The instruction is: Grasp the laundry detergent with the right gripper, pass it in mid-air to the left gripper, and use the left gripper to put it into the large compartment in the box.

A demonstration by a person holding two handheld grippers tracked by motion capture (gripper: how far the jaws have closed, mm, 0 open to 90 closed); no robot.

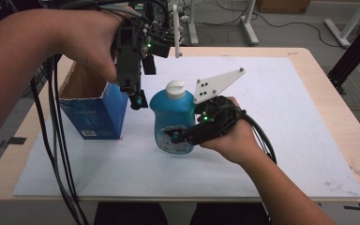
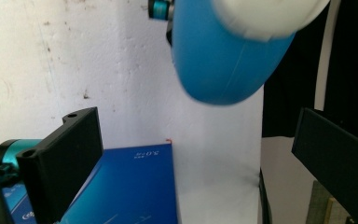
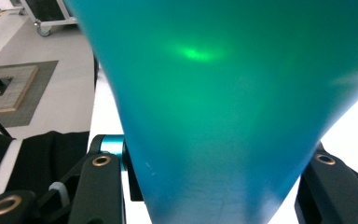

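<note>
**Blue bottle gripped, open box waiting beside it**

Step in hand, as I judge it: carry the blue plastic bottle with the white cap (image 1: 172, 117) to the open-topped blue cardboard box (image 1: 95, 110) and lower it in.

How to do it well:
- Keep the bottle upright and lift it high enough for its base to pass over the box rim before moving it across.
- Bring it down through the middle of the opening; the flaps stand up, so a low or skewed approach would likely catch the rim and tip the box.
- Use the left tongs to steady the box wall, since the box looks light and could slide on the white sheet (image 1: 281, 117) covering the table.
- Release only once the base is supported.

Right tongs (image 1: 176, 137): closed on the bottle's lower body. In the right gripper view the teal-blue wall (image 3: 223, 116) sits between the two black jaws, pressed at both sides. The bottle stands directly ahead of these tongs, near the sheet; whether its base touches the sheet I cannot tell.

Left tongs (image 1: 136, 98): jaws spread wide, holding nothing. They hang above the box's near corner, pointing down, with the bottle's shoulder (image 2: 223, 60) just beyond them and the box top (image 2: 130, 186) below.
</note>
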